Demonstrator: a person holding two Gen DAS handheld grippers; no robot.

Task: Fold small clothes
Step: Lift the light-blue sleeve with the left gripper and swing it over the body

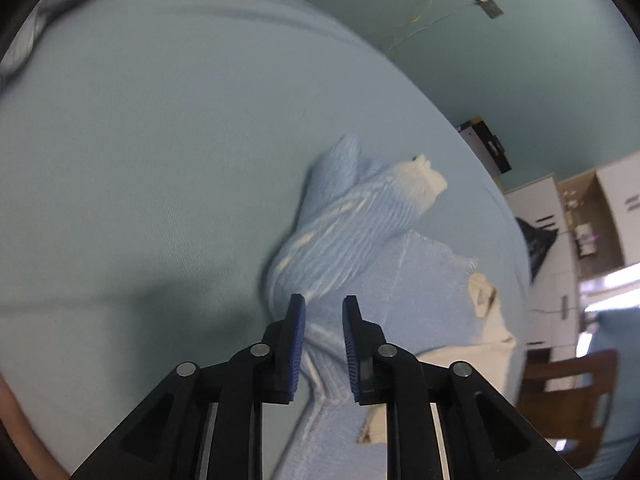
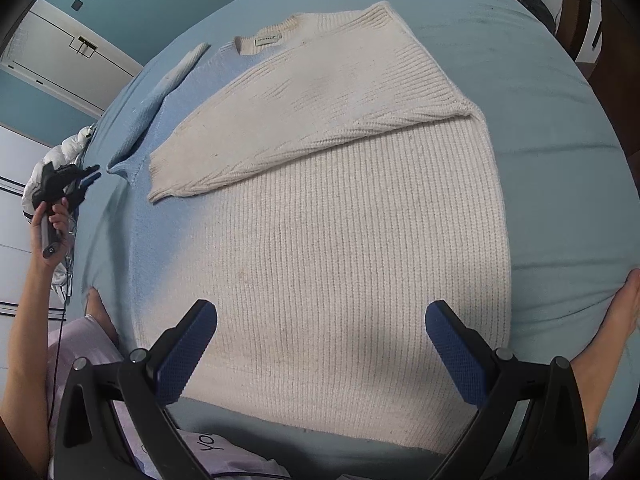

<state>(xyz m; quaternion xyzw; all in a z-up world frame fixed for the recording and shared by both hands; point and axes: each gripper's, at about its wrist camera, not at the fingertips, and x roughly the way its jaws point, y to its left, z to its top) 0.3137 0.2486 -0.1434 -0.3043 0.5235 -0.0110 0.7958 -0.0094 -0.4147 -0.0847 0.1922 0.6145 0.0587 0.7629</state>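
Leftmost in the right wrist view, a hand [image 2: 50,220] holds the left claw [image 2: 90,176] just off the edge of the bed [image 2: 560,120], its tips aimed at the blue sleeve [image 2: 160,92]. From there the tips look just clear of the cuff, though the claw is too small to be sure. The left wrist view settles it: the sleeve [image 1: 340,216] bunches up ahead of the left claw [image 1: 324,308], and a ribbed strip of it runs back between the blue pads [image 1: 298,344]. The jaws stand narrowly parted, and the knit passes through the gap without being squeezed flat, so the left claw is slightly open around the sleeve, not clamped on it.

Moving right, the sweater [image 2: 340,240] lies spread flat on the bed, blue along its left side and fading to cream across the body. Its collar and label lie at the far end. The cream sleeve [image 2: 304,120] is folded diagonally across the chest, its cuff lying near the blue side.

Nearest the camera, the right claw [image 2: 320,320] hangs over the sweater's lower hem, jaws spread wide, nothing between them. Its pads frame the cream body from above.

A bare foot [image 2: 624,312] rests on the bed at the far right.
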